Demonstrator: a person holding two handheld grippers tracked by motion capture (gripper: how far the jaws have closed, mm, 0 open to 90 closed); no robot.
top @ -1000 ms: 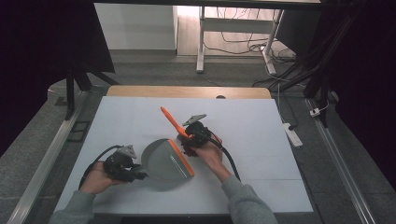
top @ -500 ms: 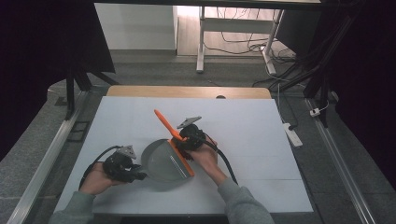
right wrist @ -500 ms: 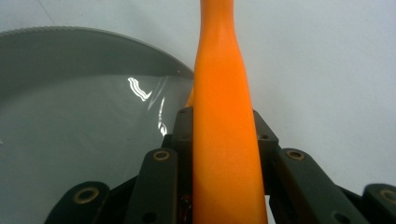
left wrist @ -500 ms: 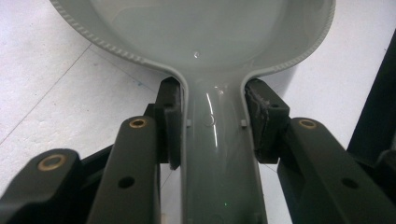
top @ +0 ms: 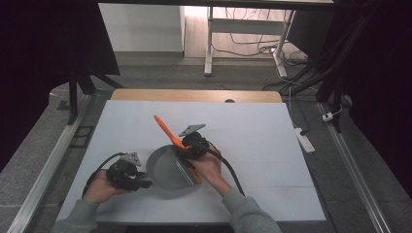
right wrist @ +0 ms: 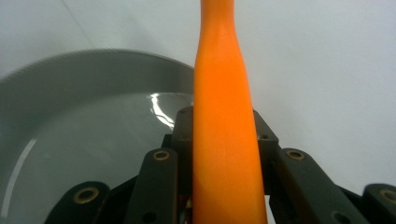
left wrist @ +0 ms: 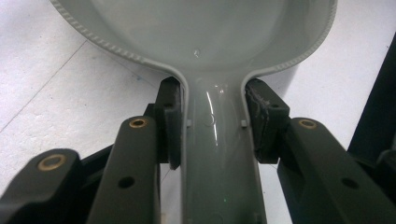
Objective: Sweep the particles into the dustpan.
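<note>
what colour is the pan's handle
Grey, like the pan; its handle shows best in the left gripper view.

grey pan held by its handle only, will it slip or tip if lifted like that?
Probably stiff: the grey pan looks like moulded plastic, so likely light. Its glossy handle could slip between the left hand-held gripper pads. Gripped at the handle alone, the bowl end may sag.

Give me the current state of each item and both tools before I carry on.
Grey round plastic pan: flat on the white table, handle clamped.
Orange-handled spatula: held, handle angled up, blade over the pan.
Left tool: shut on the pan's handle.
Right tool: shut on the spatula's handle.
</note>
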